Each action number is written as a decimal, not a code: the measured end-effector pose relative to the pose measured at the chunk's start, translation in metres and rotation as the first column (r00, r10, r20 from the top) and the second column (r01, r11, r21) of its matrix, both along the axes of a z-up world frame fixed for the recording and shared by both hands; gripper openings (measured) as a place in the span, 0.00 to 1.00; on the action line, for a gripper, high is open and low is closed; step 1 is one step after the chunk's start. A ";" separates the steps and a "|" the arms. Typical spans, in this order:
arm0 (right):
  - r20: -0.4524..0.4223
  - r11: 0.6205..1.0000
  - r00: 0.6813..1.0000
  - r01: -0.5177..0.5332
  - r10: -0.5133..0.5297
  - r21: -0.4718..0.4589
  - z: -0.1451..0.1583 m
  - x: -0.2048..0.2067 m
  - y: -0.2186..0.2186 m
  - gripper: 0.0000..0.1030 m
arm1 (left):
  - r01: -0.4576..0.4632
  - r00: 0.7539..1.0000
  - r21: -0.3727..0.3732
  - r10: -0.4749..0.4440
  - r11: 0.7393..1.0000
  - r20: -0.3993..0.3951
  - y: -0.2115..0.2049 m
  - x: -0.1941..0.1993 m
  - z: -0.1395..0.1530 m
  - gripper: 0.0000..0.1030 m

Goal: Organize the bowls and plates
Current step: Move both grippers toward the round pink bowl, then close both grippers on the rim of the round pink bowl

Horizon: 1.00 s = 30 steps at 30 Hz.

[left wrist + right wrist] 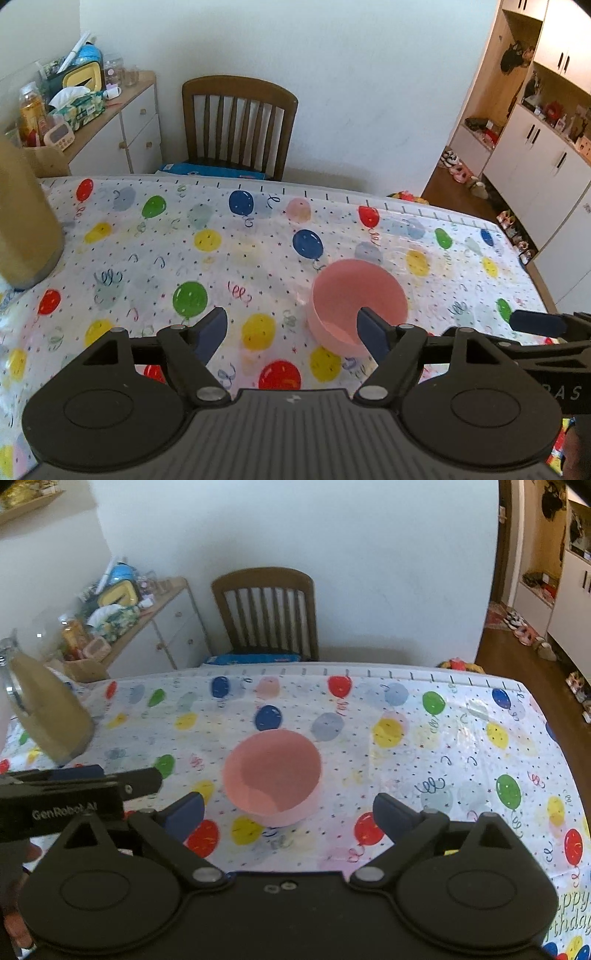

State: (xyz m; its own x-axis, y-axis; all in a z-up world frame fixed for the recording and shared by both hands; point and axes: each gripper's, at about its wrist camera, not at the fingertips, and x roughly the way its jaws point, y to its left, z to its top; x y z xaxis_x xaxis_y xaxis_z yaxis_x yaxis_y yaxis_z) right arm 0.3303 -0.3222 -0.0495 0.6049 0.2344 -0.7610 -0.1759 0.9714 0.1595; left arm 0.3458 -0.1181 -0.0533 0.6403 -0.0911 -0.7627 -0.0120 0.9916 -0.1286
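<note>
A pink bowl (356, 301) stands upright on the balloon-print tablecloth (221, 266). In the left wrist view my left gripper (293, 330) is open; its right fingertip (371, 328) overlaps the bowl's near rim, and nothing is between the jaws. In the right wrist view the same pink bowl (272, 777) sits just ahead of my right gripper (288, 814), which is wide open and holds nothing. The bowl lies beyond the gap between the two blue pads. Each gripper shows at the edge of the other's view.
A tan jug (26, 221) stands on the table at the left. A wooden chair (238, 125) is behind the far table edge. A cluttered sideboard (92, 118) is at the back left, and white cupboards (535, 155) line the right.
</note>
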 end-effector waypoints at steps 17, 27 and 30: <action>-0.141 0.999 0.989 0.044 -0.044 -0.006 -0.068 0.057 0.001 0.88 | -0.015 0.991 -0.033 0.011 0.999 -0.134 -0.006 0.073 -0.065 0.75; -0.192 0.998 0.980 0.063 -0.059 0.016 -0.092 0.075 0.000 0.66 | -0.052 0.988 -0.068 0.041 0.996 -0.151 -0.007 0.089 -0.088 0.74; -0.195 0.997 0.979 0.074 -0.067 0.029 -0.094 0.078 -0.002 0.57 | -0.046 0.989 -0.080 0.034 0.996 -0.145 -0.008 0.093 -0.090 0.62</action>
State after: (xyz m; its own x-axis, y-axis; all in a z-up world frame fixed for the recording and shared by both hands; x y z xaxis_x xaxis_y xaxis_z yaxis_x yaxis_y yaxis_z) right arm 0.4080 -0.3238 -0.1439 0.4629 0.2255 -0.8573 -0.0696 0.9734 0.2184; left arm 0.4383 -0.1266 -0.1437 0.5289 -0.1342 -0.8380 -0.0755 0.9761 -0.2040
